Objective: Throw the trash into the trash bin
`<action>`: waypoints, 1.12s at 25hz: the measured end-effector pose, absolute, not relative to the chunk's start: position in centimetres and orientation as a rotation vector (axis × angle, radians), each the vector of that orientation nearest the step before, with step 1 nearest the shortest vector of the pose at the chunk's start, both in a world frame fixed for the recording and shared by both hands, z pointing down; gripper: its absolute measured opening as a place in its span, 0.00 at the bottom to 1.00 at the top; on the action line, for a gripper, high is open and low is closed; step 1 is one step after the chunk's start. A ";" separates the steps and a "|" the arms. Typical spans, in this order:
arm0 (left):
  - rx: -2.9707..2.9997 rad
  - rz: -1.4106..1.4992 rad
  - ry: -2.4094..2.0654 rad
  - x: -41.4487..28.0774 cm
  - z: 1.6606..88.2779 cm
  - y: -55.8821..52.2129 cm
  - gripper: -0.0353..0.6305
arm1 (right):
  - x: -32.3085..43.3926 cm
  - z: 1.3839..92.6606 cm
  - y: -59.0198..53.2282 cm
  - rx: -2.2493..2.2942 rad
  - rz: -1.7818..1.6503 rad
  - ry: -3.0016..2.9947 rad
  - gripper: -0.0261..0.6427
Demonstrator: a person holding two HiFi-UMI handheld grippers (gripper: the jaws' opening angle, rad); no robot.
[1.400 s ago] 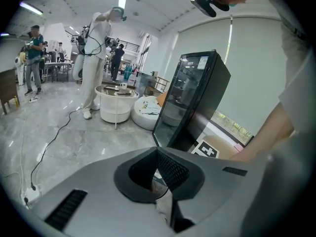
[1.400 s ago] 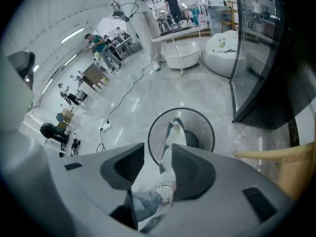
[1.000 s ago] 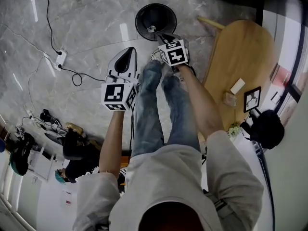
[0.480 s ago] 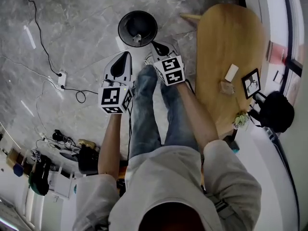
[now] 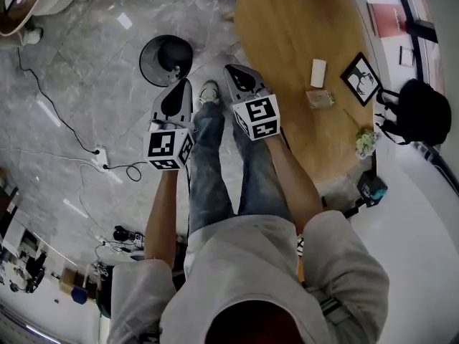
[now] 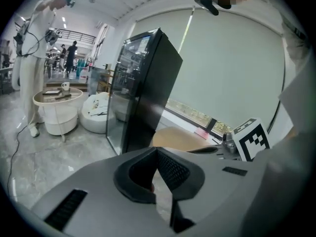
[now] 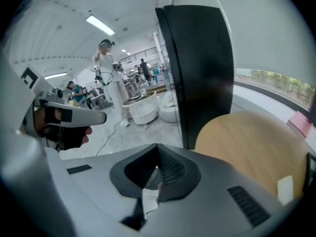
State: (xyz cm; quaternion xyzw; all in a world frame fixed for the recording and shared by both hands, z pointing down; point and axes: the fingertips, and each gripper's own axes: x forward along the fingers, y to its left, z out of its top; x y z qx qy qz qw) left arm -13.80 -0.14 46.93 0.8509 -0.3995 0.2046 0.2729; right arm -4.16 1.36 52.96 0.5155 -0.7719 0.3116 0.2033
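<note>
Down on the left of the marble floor, a white power strip lies with its black cable trailing away. Further right the round black trash bin stands open on the floor, just off the wooden table's left edge; its inside is too dark to tell what lies in it.

Next comes the left gripper, held above the floor just below the bin in the head view, its tip towards it. Its own view shows the two jaws pressed together at the tip, with nothing seen between them. A white shoe shows between the two grippers.

The right gripper hangs beside the table's left edge, jaws likewise closed and empty, pointing towards a tall black cabinet.

On the table's right side lie a small white block and, just beside it, a crumpled clear piece. A black picture frame sits at the right edge, a small plant near the lower right edge.
</note>
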 end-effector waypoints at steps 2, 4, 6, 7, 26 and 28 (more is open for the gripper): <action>2.330 0.564 -1.007 -11.0 46.8 -0.1 0.08 | -1.0 52.6 2.0 1.527 0.885 -2.112 0.08; 2.371 0.580 -0.937 -8.3 46.6 -0.1 0.08 | 2.0 52.3 2.8 1.611 0.900 -2.065 0.08; 2.407 0.598 -0.870 -5.7 46.4 0.3 0.08 | 4.8 52.2 4.0 1.686 0.917 -2.015 0.08; 2.423 0.608 -0.837 -4.4 46.3 0.6 0.08 | 6.2 52.2 4.7 1.722 0.928 -1.988 0.08; 2.587 0.742 -0.334 12.6 46.7 8.9 0.08 | 22.6 55.2 21.5 2.191 1.148 -1.447 0.08; 2.596 0.749 -0.308 13.5 46.7 9.4 0.08 | 23.1 55.8 22.4 2.219 1.191 -1.403 0.08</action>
